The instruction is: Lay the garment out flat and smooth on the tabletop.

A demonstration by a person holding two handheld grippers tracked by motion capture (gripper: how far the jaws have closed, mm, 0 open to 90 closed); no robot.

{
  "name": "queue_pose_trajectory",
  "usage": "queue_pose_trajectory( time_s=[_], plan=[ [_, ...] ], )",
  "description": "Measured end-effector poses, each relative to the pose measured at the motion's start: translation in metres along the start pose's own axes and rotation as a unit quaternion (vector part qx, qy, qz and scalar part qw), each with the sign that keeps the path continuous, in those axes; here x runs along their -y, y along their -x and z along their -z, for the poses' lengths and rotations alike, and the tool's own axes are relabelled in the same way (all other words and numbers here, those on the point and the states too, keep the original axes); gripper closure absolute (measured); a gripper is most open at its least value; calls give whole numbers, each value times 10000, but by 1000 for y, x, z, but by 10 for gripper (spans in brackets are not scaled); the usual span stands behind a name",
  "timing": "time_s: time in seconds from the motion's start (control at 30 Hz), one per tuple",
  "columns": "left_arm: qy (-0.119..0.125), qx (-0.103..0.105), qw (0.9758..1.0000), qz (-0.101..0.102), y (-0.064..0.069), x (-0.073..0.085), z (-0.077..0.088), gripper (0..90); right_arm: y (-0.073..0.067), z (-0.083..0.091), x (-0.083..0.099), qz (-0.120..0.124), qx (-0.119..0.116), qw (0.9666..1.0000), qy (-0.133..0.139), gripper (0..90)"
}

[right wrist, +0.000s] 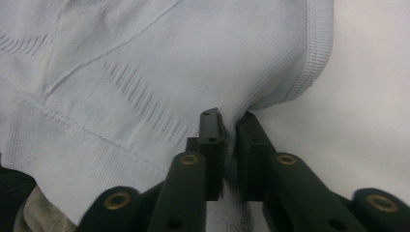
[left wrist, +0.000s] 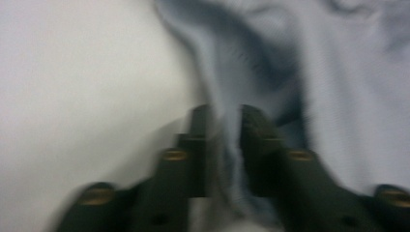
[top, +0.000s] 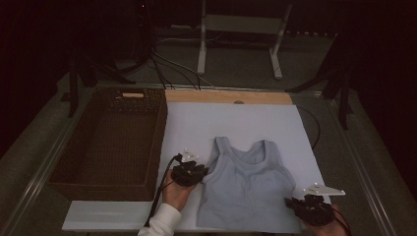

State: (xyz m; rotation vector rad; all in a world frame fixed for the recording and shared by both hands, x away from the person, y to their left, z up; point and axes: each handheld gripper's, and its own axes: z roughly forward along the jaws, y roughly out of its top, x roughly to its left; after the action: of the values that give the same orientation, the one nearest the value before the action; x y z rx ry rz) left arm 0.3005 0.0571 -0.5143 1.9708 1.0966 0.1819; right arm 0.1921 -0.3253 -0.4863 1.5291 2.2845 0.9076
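A light blue tank top [top: 246,187] lies flat on the white board [top: 231,123], straps toward the far side. My left gripper [top: 202,171] is at the top's left edge, just below the armhole. In the left gripper view, which is blurred, a fold of the top [left wrist: 338,96] runs between the jaws of the left gripper [left wrist: 226,116], which stand slightly apart around it. My right gripper [top: 290,201] is at the lower right corner of the top. In the right gripper view the right gripper [right wrist: 229,118] is shut on the ribbed hem of the top [right wrist: 145,72].
A dark wicker basket [top: 158,142] sits left of the board, its right wall close to my left gripper. A wooden strip [top: 226,97] runs along the board's far edge. Stand legs and cables lie on the floor beyond.
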Motion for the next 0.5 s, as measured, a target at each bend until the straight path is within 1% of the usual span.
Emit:
queue_pose_trajectory(
  time_s=[0.07, 0.13, 0.2, 0.27, 0.33, 0.37, 0.4, 0.43, 0.47, 0.5],
  plan=[
    [174, 86, 9998, 40, 2, -4, 7, 595, 1, 0, -1, -18, 38, 10000, 35, 717],
    [312, 122, 9994, 8, 4, -7, 14, 573, 3, 1, -2, -48, 35, 9999, 115, 630],
    [461, 246, 9986, 29, 8, -10, 20, 547, 4, 2, -4, -73, 54, 9997, 210, 545],
    [526, 341, 9980, 0, 12, -13, 23, 515, 6, 5, -7, -101, 52, 9993, 350, 464],
    [494, 435, 9978, -78, 17, -14, 24, 498, 9, 7, -11, -116, 155, 9987, 473, 402],
    [494, 435, 9978, -78, 17, -14, 24, 488, 9, 7, -11, -116, 155, 9987, 473, 402],
    [417, 520, 9977, -127, 21, -13, 22, 488, 11, 8, -12, -136, 204, 9982, 556, 378],
    [368, 517, 9979, -161, 22, -12, 21, 482, 15, 9, -16, -186, 257, 9972, 671, 361],
    [302, 486, 9982, -203, 24, -10, 19, 474, 16, 9, -18, -196, 283, 9970, 689, 356],
    [230, 498, 9983, -197, 25, -8, 16, 471, 18, 8, -19, -220, 316, 9968, 708, 352]
  ],
)
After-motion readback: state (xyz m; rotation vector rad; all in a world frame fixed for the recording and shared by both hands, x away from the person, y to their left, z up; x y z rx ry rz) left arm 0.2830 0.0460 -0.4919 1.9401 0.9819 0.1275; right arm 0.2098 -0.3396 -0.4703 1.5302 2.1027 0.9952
